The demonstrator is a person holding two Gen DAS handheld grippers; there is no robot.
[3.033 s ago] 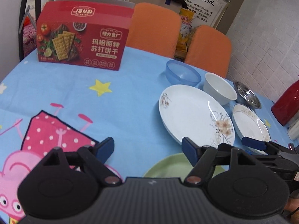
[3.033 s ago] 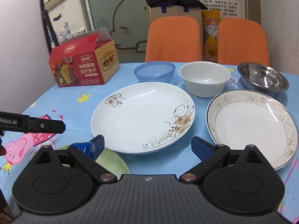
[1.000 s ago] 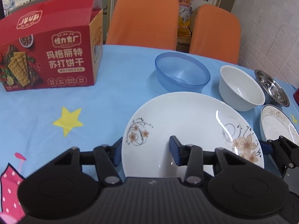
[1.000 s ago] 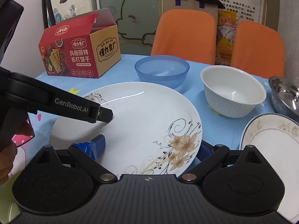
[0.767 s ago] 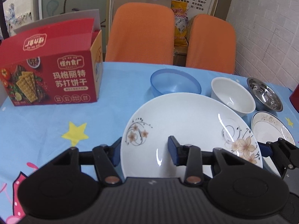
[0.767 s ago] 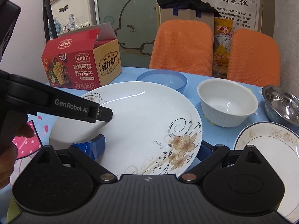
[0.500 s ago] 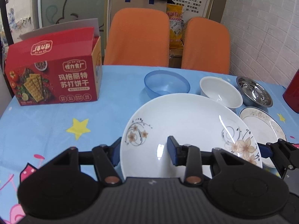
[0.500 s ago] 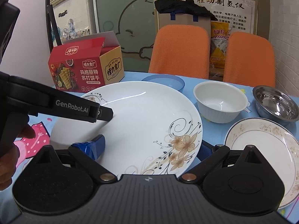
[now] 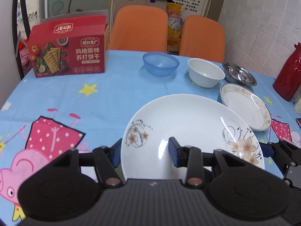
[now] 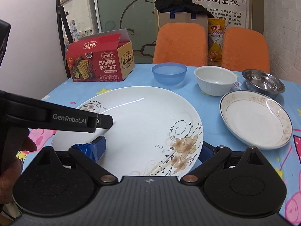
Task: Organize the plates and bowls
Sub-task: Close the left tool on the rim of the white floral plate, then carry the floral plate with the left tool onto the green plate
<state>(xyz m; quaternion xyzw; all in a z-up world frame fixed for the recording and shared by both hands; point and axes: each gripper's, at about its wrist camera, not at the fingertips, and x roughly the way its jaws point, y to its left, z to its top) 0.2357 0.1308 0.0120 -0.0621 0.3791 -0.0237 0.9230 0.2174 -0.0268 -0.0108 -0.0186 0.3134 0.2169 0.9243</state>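
White plate (image 9: 190,124): big, with tan flowers, held up over the table (image 9: 116,88), nearer the cameras than every other dish
Left gripper (image 9: 144,151): fingers pinching the plate's near left rim, one pad under, one on top
Right gripper (image 10: 150,150): fingers spread wide across the plate's near right rim, one pad on top and the other past the edge; whether they press on it I cannot tell
Small plate (image 9: 246,106): just right of the big plate, flat on the table
Blue bowl (image 9: 160,64): beyond the big plate, to the left
White bowl (image 9: 206,73): beyond the big plate, right of the blue bowl
Steel bowl (image 9: 239,75): beyond the small plate
Red box (image 9: 68,57): far left of the big plate
Hand (image 10: 11,162): left of the plate, holding the left gripper's grip
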